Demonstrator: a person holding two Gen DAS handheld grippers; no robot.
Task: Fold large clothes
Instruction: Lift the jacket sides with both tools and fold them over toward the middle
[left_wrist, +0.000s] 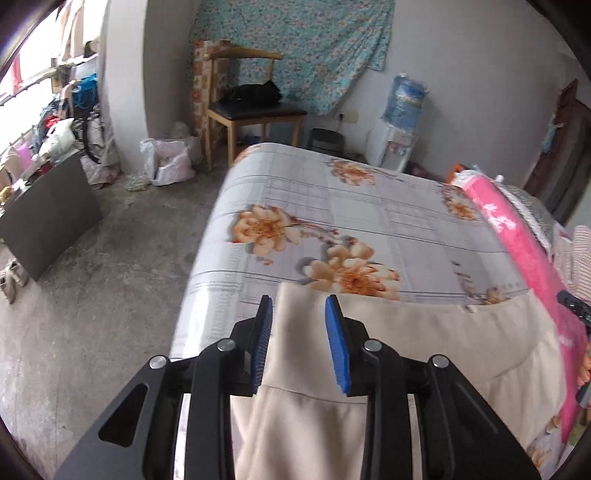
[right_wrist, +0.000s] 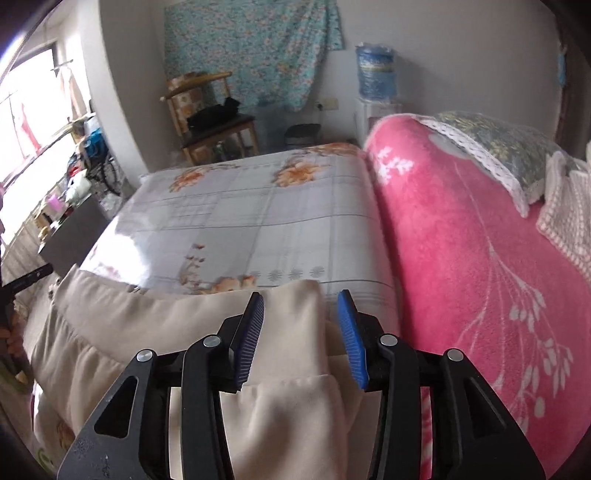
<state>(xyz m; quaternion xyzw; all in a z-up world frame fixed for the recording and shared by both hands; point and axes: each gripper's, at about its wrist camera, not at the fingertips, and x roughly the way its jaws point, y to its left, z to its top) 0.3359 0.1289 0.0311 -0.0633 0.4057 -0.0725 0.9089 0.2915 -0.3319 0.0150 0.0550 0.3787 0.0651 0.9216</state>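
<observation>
A bed with a flower-printed grey sheet fills a cluttered bedroom, a wooden chair beyond its far end and a rolled pink blanket along its right side. On the near end of that sheet lies the cream garment, its upper edge laid over as a fold. The left gripper and right gripper each stand with jaws parted, cloth between the pads but unpressed, so one fold looks placed and further folds likely remain.
</observation>
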